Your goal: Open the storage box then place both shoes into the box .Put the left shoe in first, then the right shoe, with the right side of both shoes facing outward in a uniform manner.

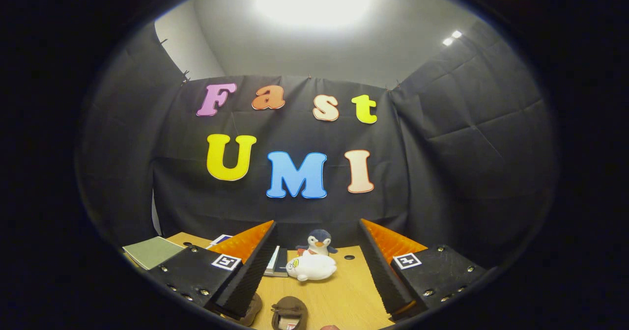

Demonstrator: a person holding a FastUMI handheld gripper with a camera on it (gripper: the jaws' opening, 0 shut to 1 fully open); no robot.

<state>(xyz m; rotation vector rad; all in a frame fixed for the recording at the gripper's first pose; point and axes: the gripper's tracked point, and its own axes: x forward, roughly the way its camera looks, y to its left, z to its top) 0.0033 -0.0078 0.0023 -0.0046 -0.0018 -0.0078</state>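
The gripper [314, 266] hangs over a wooden table [344, 295], its 2 fingers spread wide with ribbed, wedge-shaped pads and nothing between them. Low between the fingers lies a brown shoe [290, 313], soft and rounded, its opening upward. A 2nd brown shoe [251, 310] peeks out beside it, partly hidden under the left finger. Just ahead of the fingers sits a plump white plush [311, 267], and behind it, touching, a small penguin toy [318, 242]. Beyond the left finger lie a flat green notebook [152, 251] and some books [277, 263].
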